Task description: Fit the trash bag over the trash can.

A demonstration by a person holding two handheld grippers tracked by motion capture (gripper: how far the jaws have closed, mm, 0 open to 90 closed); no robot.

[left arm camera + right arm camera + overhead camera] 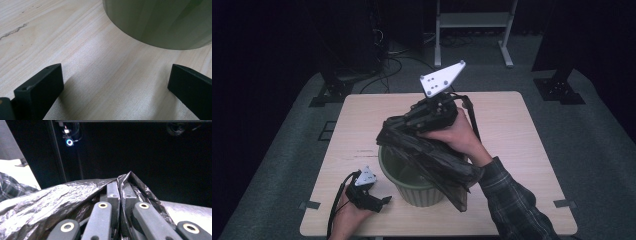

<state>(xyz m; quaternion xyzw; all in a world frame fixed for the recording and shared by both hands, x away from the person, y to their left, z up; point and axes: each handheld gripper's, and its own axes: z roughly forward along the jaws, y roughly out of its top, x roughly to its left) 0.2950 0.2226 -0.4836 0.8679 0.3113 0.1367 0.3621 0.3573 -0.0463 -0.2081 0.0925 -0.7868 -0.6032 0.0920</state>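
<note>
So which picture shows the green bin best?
The high view: the green bin stands on the table, its rim partly covered by the black bag clamped in the right tool. The left gripper view shows just its lower side wall, close up. The right gripper view looks past the bag into darkness.

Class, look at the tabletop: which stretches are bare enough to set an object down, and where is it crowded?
Bare wood lies along the table's far edge and left side, beyond the green bin, and on the right side past the sleeve. The near middle is crowded: the bin, the black bag in the right gripper, and the left gripper beside the bin.
</note>
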